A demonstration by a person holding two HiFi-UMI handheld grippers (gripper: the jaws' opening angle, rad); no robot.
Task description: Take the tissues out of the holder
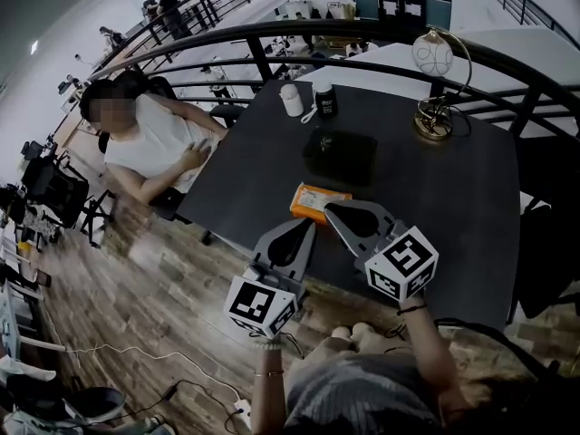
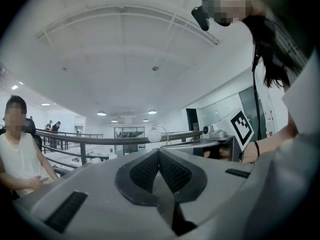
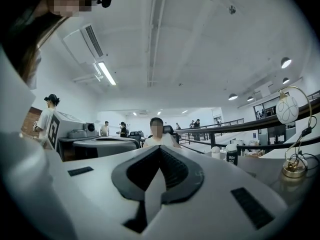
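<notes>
**Both grippers shut and empty at table's near edge, tissues just ahead**

The dark table (image 1: pixel 471 207) stood bare along its right half, open between the holder (image 1: pixel 341 155) and the near edge. Its left edge slanted away over a wood floor (image 1: pixel 154 288). A curved black railing (image 1: pixel 272 34) closed off the far side.

A seated person (image 1: pixel 154 139) in a white top leaned an arm on the far-left corner. A white bottle (image 1: pixel 291 99) and a dark can (image 1: pixel 325 101) stood side by side near the far edge. A lamp (image 1: pixel 435 80) with a round globe stood at the far right, well apart from the rest.

The left gripper (image 1: pixel 309 227) and right gripper (image 1: pixel 332 208) were held side by side at the near edge. Each gripper view showed its jaws pressed together with nothing between them.

The tissues (image 1: pixel 319 200), a flat orange pack, lay on the table just in front of the black holder. The pack was partly hidden behind the right gripper's tips.
</notes>
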